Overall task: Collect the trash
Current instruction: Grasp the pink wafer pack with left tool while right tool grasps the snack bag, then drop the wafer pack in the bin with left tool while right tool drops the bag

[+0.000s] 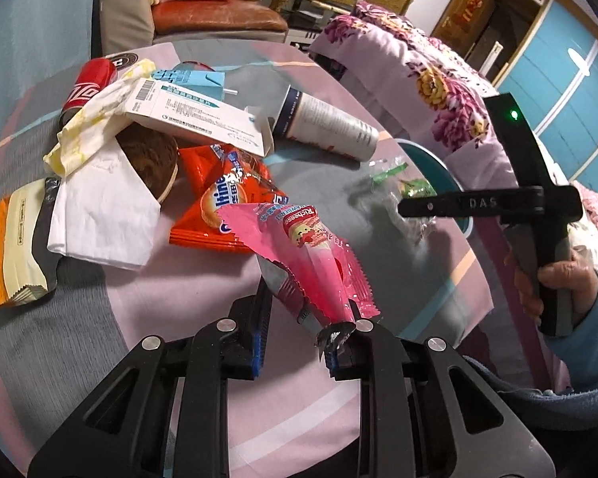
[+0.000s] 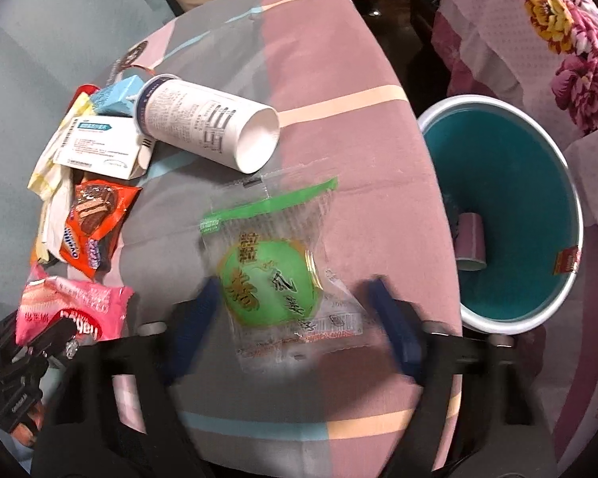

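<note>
Both hand-held grippers are busy: the left hand-held gripper (image 1: 305, 342) has its fingers spread, with the pink wafer wrapper (image 1: 319, 259) caught against one finger, and whether it is truly gripped cannot be told. The right hand-held gripper (image 2: 295, 326) stands apart around the green-printed clear wrapper (image 2: 275, 267) lying on the surface (image 2: 331, 79). The teal bin (image 2: 510, 183) beside it holds only a small cup (image 2: 471, 241) and a label, so most remains: paper cup (image 2: 207, 123), medicine box (image 1: 203, 119), orange packet (image 1: 227, 199), red can (image 1: 89, 83), tissues (image 1: 103, 203).

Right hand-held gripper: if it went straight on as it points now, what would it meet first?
Probably the clear green-printed snack wrapper, lying on the table between the right hand-held gripper's open fingers; depth is blurred.
</note>
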The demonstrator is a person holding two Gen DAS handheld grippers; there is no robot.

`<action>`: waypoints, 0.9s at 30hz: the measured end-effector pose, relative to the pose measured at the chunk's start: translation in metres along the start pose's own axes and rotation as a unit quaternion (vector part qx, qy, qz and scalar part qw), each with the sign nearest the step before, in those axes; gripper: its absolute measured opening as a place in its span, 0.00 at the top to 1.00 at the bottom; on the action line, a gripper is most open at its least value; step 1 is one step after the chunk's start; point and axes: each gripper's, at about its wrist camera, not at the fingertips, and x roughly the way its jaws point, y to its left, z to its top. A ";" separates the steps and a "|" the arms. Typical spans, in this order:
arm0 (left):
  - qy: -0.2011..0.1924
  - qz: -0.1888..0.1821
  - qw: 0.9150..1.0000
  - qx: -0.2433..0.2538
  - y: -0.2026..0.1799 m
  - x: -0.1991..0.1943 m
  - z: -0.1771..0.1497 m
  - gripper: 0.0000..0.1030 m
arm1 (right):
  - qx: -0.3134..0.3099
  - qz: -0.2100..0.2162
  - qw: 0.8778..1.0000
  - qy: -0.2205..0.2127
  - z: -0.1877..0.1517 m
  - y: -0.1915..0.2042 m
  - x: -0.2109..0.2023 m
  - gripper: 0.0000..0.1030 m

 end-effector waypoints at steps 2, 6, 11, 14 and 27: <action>-0.002 0.001 1.000 0.000 -0.001 0.000 0.002 0.78 | -0.003 0.007 1.000 0.002 -0.002 0.001 -0.001 0.42; -0.004 -0.002 1.000 0.001 -0.003 -0.002 0.009 0.78 | 0.004 0.029 0.999 -0.013 -0.004 0.000 -0.015 0.43; -0.008 -0.005 1.000 0.011 -0.013 -0.003 0.022 0.78 | 0.013 0.039 0.998 -0.048 -0.002 -0.005 -0.045 0.43; -0.015 -0.007 1.000 0.022 -0.024 -0.004 0.032 0.78 | 0.023 0.040 0.996 -0.077 -0.002 -0.013 -0.067 0.43; -0.027 -0.023 0.996 0.084 -0.107 0.020 0.095 0.78 | 0.084 0.026 0.982 -0.166 0.000 -0.090 -0.131 0.43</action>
